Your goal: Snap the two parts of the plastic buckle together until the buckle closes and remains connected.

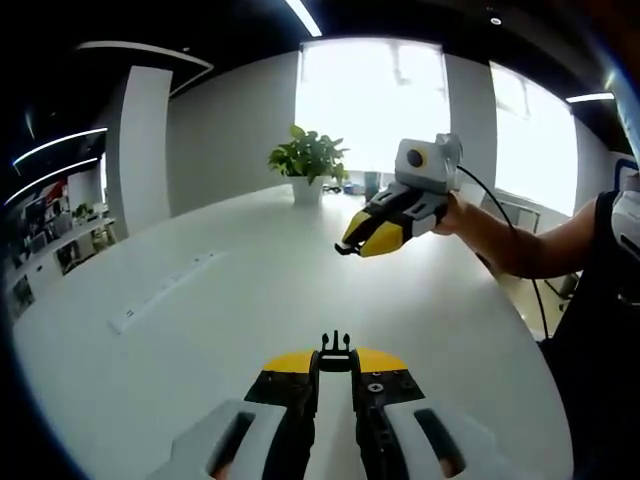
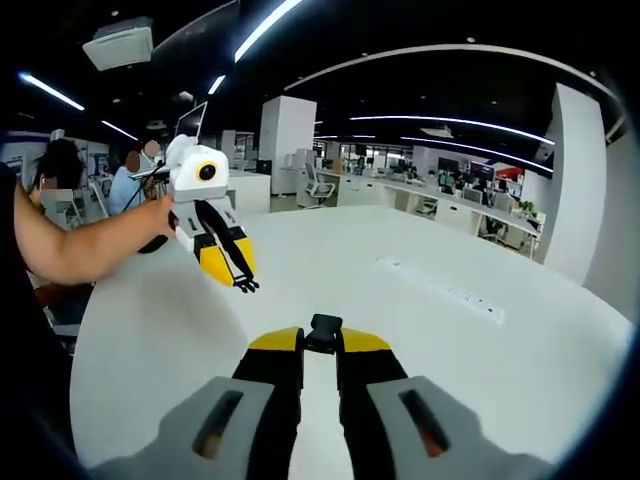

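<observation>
Judging by looks, the pronged buckle half [image 1: 336, 348] is a small, light, stiff black plastic piece whose thin prongs could bend or slip if squeezed on the tines. It sits at lower centre of the left gripper view, pinched at its base between the closed jaws of the left gripper [image 1: 336, 372], prongs pointing away from the camera.

1. The socket buckle half [image 2: 324, 330] appears at lower centre of the right gripper view, clamped in the same manner by the right gripper [image 2: 322, 352], jaws closed on its rear portion.
2. Both halves are held in the air, well apart, above the white table [image 1: 220, 300]. The buckle is not yet joined.
3. Hold each half by its body only; the mating ends must stay free. Smooth plastic is likely slippery, so the grip should be firm and the halves aligned nose to nose before pressing.

In the left gripper view, the right gripper shows at centre right, held by a person's hand [image 1: 452, 212]. A potted plant [image 1: 308, 163] stands at upper centre on the table's far end.
</observation>
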